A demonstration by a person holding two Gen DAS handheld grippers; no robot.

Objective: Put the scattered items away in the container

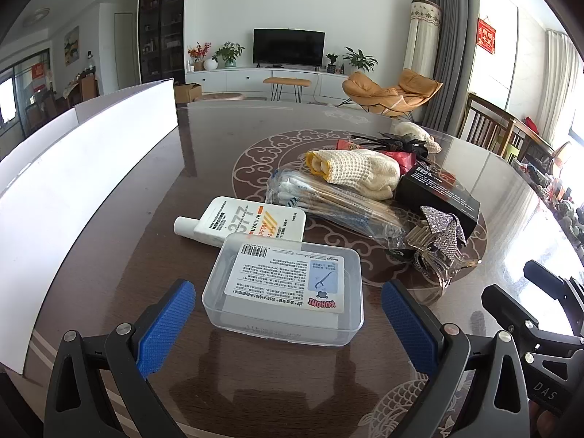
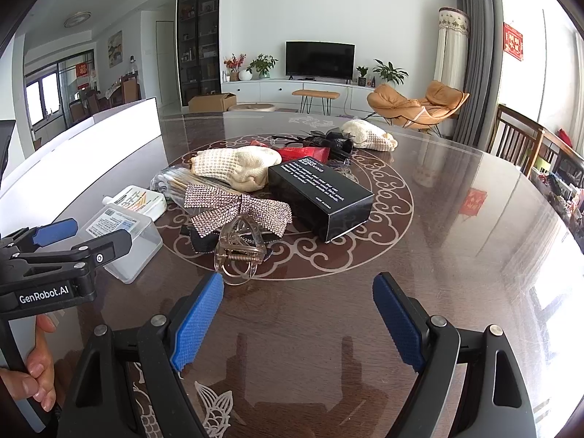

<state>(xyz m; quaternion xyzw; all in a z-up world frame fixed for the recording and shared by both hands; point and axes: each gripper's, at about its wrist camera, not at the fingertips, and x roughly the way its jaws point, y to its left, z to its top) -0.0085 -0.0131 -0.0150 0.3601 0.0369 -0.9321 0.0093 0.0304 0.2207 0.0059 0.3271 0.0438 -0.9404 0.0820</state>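
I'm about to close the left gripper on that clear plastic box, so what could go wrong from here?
1. The clear plastic floss box overlaps the white sunscreen tube; lifting may drag the tube.
2. The open left gripper may slip on the smooth walls.
3. The clear claw hair clip sits near the open right gripper, easily knocked.

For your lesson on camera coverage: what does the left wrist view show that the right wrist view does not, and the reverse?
Only the left wrist view: the clear box's full label between the open left gripper's fingers, and the sunscreen tube's cap.

Only the right wrist view: a hand holding the left gripper, the bare table ahead of the open right gripper, and the clear hair claw up close.

Both: black box, sparkly bow, cotton swabs, knit cloth, white container.
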